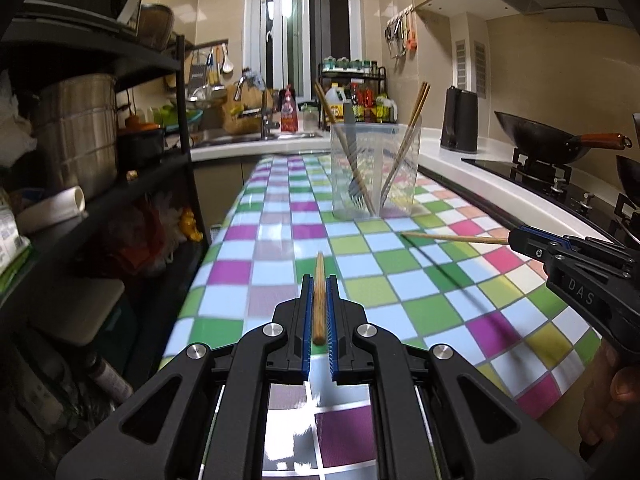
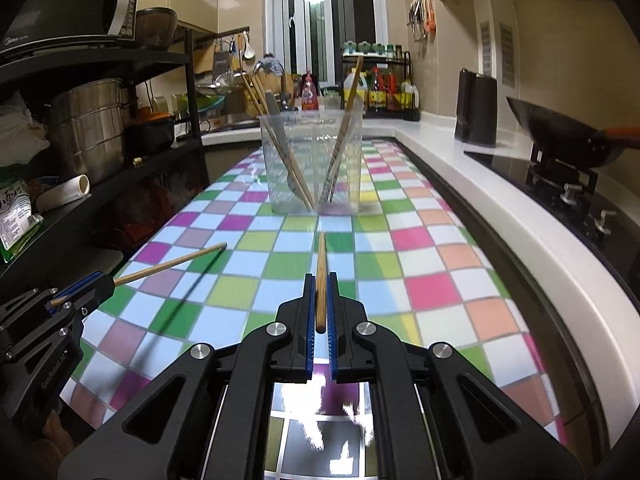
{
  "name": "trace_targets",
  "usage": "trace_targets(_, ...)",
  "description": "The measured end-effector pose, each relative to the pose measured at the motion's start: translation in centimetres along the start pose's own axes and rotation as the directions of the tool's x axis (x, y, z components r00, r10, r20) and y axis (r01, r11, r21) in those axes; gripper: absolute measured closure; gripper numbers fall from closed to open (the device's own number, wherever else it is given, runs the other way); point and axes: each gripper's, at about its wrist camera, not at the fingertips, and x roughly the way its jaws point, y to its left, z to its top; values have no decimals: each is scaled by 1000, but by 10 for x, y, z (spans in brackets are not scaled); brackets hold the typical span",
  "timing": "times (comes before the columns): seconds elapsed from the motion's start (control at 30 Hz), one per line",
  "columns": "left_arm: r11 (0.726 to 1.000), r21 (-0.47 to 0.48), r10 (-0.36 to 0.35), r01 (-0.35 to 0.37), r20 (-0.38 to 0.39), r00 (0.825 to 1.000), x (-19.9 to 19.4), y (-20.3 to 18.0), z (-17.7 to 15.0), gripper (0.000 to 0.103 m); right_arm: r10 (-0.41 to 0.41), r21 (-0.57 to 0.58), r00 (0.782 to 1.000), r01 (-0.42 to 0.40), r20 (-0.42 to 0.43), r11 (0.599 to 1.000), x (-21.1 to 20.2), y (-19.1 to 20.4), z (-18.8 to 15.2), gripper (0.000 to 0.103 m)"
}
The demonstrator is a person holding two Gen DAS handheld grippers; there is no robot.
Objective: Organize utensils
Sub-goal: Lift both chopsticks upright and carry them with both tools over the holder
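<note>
The bench wears a glossy checked cloth of white, pale blue, green, lime, magenta, purple and salmon squares, and on it stands a clear, colourless cup holding light brown chopsticks and a grey-handled fork. In front of the cup, each black gripper has blue pads and clasps a tan wooden chopstick. Right of the cup lie a white counter, a black kettle and a black wok with an orange handle; left of it stands a black shelf.
</note>
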Motion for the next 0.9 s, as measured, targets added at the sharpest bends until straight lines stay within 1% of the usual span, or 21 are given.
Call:
trace_targets(0.3,1000,19,-9,7,66,998,-15,3,27,97,8,-40,996,-4,91,999,-22,2,27,98)
trace_targets(0.4,1000,28,-15,12,93,996,-19,5,44,97,18,-43,992,-13,122,999,-29,-1,40,98)
trace_targets(0.53,999,24,-38,36,100,994,-19,10,68,97,29,-47,988,-22,153,999,-34,-4,57,98)
trace_targets(0.73,995,-14,-97,98,45,994,-11,20,103,97,56,-42,983,-50,174,998,-37,-7,86,98)
trace_targets(0.9,989,-45,-143,143,-9,990,2,28,128,97,87,-42,985,-82,146,996,-37,-10,115,98)
